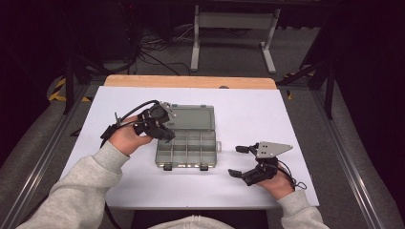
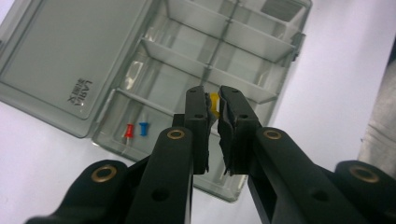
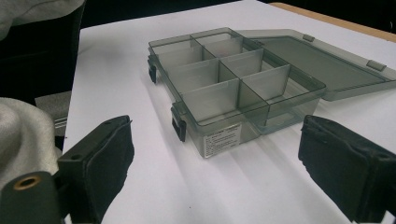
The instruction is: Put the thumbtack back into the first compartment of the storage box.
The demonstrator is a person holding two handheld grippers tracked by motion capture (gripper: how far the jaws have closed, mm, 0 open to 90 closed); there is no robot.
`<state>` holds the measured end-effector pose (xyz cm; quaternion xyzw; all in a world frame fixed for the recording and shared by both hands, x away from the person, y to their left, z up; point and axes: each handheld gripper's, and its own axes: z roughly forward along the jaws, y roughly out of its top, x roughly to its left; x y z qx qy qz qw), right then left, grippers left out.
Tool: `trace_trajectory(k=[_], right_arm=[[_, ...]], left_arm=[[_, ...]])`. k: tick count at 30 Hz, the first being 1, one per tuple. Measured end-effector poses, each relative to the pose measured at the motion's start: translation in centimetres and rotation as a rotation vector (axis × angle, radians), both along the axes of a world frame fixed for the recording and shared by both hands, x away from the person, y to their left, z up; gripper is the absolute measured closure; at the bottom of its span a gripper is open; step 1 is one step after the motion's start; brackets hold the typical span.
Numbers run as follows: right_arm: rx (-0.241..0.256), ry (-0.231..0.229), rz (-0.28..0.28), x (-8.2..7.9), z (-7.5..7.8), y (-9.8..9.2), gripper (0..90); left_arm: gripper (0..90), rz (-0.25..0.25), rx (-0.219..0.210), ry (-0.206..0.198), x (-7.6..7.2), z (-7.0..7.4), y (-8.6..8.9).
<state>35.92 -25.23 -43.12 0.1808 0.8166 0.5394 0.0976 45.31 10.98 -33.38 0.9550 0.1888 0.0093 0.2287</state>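
A smoky grey compartment box (image 1: 200,149) lies open in the middle of the white table, its lid (image 1: 193,117) folded back flat. My left gripper (image 1: 167,135) hovers over the box's left side. In the left gripper view the left gripper (image 2: 214,100) is shut on a small yellow pushpin (image 2: 214,105) above the compartments. A red pushpin (image 2: 129,130) and a blue pushpin (image 2: 143,128) lie together in one compartment near the lid hinge. My right gripper (image 1: 234,161) rests to the right of the box, wide open with nothing in it. The box (image 3: 224,84) stands ahead of the right gripper (image 3: 215,172).
A white sheet (image 1: 248,119) covers the table, with a wooden edge (image 1: 191,82) at the back. The box's two black latches (image 1: 168,167) face the person. A white-framed stand (image 1: 234,21) sits on the floor beyond the table.
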Motion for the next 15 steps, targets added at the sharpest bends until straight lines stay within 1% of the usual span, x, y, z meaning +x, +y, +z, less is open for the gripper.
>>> trace_trajectory(k=[5,7,8,10,12,15], right_arm=[[0.001,0.000,0.000,0.0,0.0,0.0,10.7],[0.001,0.000,0.000,0.0,0.0,0.0,10.6],[0.001,0.000,0.000,0.0,0.0,0.0,10.6],[0.001,0.001,0.000,0.0,0.0,0.0,10.7],[0.001,0.001,0.000,0.0,0.0,0.0,10.6],[0.000,0.001,0.001,0.0,-0.1,0.0,10.6]], left_arm=[[82.2,0.022,-0.005,0.004,0.8,-0.2,0.2],[82.2,0.028,-0.004,0.002,1.0,-0.3,0.3],[82.2,0.032,0.002,0.001,1.2,-0.3,0.3],[82.2,0.040,-0.003,0.006,1.4,-0.4,0.4],[82.2,0.048,0.003,0.007,1.8,-0.4,0.6],[82.2,0.067,-0.005,0.008,2.4,-0.4,0.8]])
